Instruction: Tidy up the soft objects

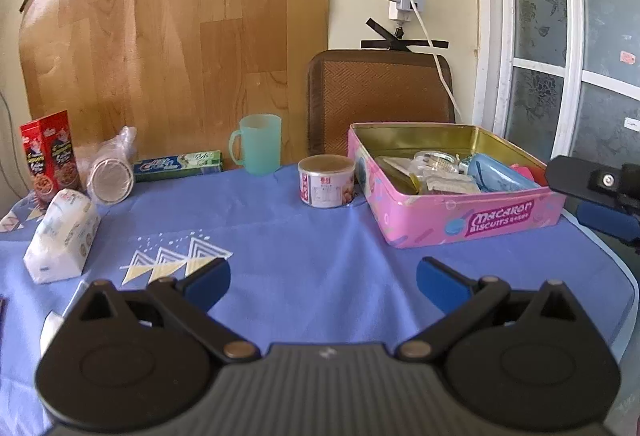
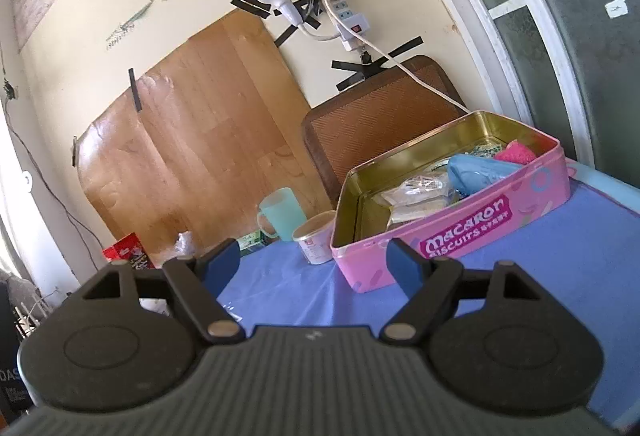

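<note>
Hovering low over blue tablecloth: left gripper and right gripper, jaws apart, empty; pink tin ahead-right of both.

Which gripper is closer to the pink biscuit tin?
Right. The right gripper is open just before the pink biscuit tin; the left gripper is farther back over the cloth.

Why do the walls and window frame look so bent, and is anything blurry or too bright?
Left wrist view: the fisheye lens bows the window frame and darkens the corners; the pink tin is sharp in even daylight. Right wrist view: tilted, the same bend in the frame, no strong glare.
</note>
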